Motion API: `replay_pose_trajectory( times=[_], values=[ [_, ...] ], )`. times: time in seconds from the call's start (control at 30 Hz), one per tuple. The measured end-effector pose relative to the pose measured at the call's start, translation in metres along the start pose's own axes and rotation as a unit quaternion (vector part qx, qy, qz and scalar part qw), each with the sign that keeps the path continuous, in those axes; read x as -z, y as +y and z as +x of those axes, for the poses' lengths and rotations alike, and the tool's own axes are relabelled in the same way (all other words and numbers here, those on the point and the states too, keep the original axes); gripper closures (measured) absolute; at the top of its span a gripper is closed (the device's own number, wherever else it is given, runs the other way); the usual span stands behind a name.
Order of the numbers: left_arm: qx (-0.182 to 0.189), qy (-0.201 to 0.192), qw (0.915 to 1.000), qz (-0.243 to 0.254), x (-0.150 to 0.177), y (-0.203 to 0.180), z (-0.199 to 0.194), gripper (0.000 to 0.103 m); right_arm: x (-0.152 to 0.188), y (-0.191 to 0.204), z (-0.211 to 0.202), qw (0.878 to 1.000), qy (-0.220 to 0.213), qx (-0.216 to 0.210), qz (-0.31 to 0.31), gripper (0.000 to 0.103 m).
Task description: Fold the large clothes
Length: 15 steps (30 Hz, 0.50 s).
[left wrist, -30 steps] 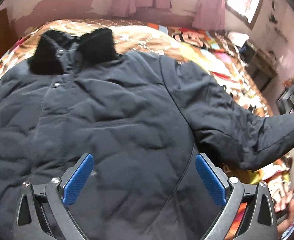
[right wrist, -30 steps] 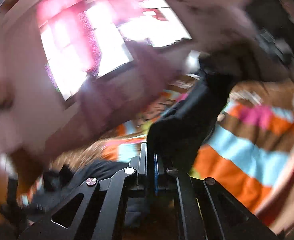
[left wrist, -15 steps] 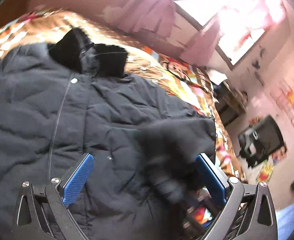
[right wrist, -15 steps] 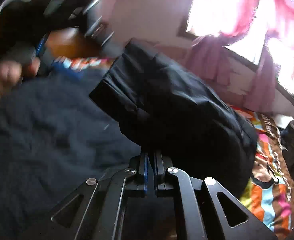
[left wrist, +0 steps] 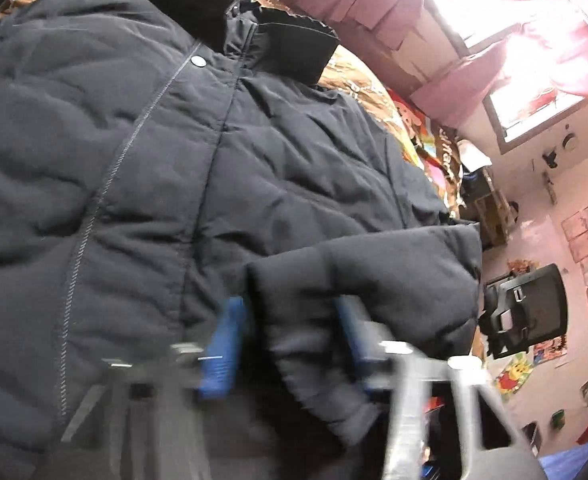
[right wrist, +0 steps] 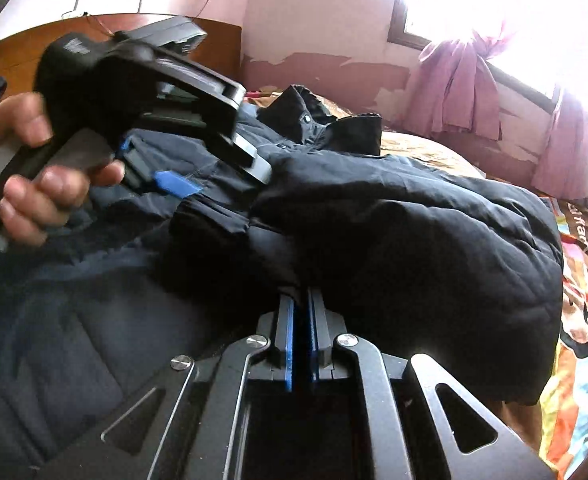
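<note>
My right claw (right wrist: 301,328) is clamped on the sleeve (right wrist: 413,240), folded over the jacket (left wrist: 134,160) on the bed (right wrist: 581,280); left claw (left wrist: 290,332) is closing around the cuff (other sleeve and body remain unfolded, I judge).

Only lettering I can spot is some white print on the colourful bedspread (right wrist: 581,236) by the bed's edge, cut off and too warped to actually read, nothing else legible anywhere.
</note>
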<state>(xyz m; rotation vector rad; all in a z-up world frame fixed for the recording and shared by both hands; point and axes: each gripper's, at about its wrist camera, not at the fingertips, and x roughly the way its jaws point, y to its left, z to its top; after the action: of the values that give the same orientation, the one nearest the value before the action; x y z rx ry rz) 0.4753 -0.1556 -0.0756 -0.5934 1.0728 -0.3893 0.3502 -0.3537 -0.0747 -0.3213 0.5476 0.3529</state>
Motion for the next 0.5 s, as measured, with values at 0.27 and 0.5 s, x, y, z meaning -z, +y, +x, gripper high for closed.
replay_pose_trajectory(
  times=[0.27, 0.5],
  values=[
    [-0.025, -0.063, 0.9968, 0.043, -0.010, -0.022, -0.042, 0.098, -0.010, 0.019, -0.025, 0.998, -0.055, 0.009, -0.038, 0.044],
    [-0.042, -0.145, 0.9846, 0.089, -0.019, -0.028, -0.135, 0.098, -0.021, 0.033, -0.064, 0.992, -0.120, 0.030, 0.026, 0.025]
  ],
)
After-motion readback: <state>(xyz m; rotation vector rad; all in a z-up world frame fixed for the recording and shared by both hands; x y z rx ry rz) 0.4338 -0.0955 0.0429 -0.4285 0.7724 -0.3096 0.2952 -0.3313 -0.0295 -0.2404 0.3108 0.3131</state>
